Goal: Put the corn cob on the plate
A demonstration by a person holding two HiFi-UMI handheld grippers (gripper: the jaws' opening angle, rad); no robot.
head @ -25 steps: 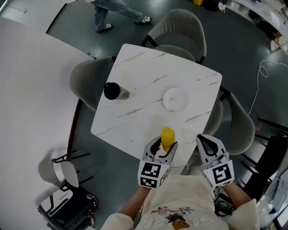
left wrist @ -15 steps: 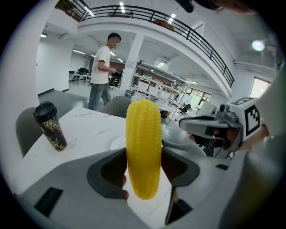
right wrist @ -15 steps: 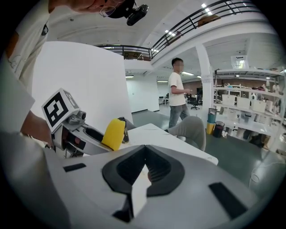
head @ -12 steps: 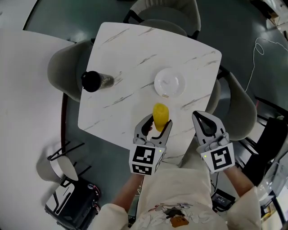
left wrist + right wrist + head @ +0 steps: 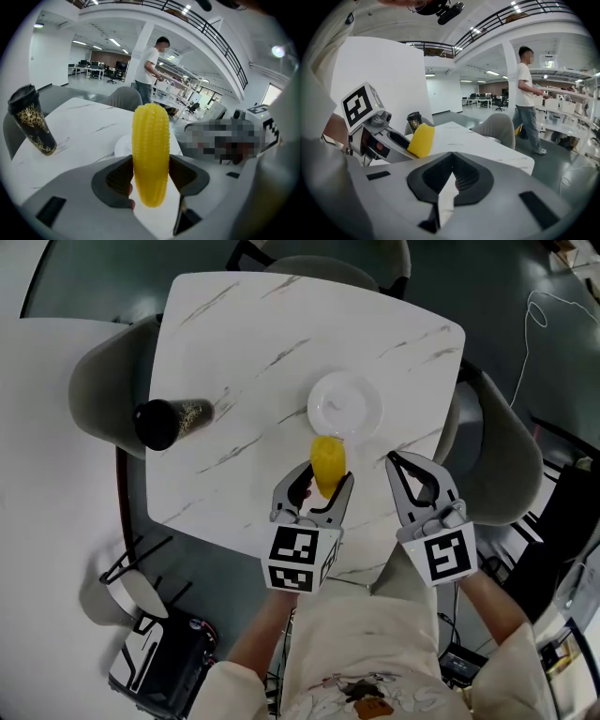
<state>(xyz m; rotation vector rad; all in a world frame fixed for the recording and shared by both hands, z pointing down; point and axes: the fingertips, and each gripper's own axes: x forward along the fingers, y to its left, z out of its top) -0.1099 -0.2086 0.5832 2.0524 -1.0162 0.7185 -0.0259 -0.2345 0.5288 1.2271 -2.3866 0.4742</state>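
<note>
My left gripper (image 5: 314, 486) is shut on the yellow corn cob (image 5: 327, 463), which stands upright between the jaws in the left gripper view (image 5: 150, 154). The cob hangs just short of the small white plate (image 5: 344, 406) on the marble table (image 5: 234, 352); part of the plate's rim (image 5: 123, 145) shows behind the cob. My right gripper (image 5: 405, 468) is shut and holds nothing, a little to the right of the left one near the table's front edge. From the right gripper view the cob (image 5: 421, 139) and the left gripper (image 5: 379, 136) appear at the left.
A dark paper cup (image 5: 164, 422) with a gold pattern stands at the table's left side (image 5: 33, 124). Grey chairs (image 5: 502, 465) ring the table. A large white table (image 5: 56, 484) lies to the left. A person (image 5: 527, 98) walks in the background.
My left gripper has carried the corn cob forward over the table, closer to the plate. The right gripper has come along beside it, still shut.
</note>
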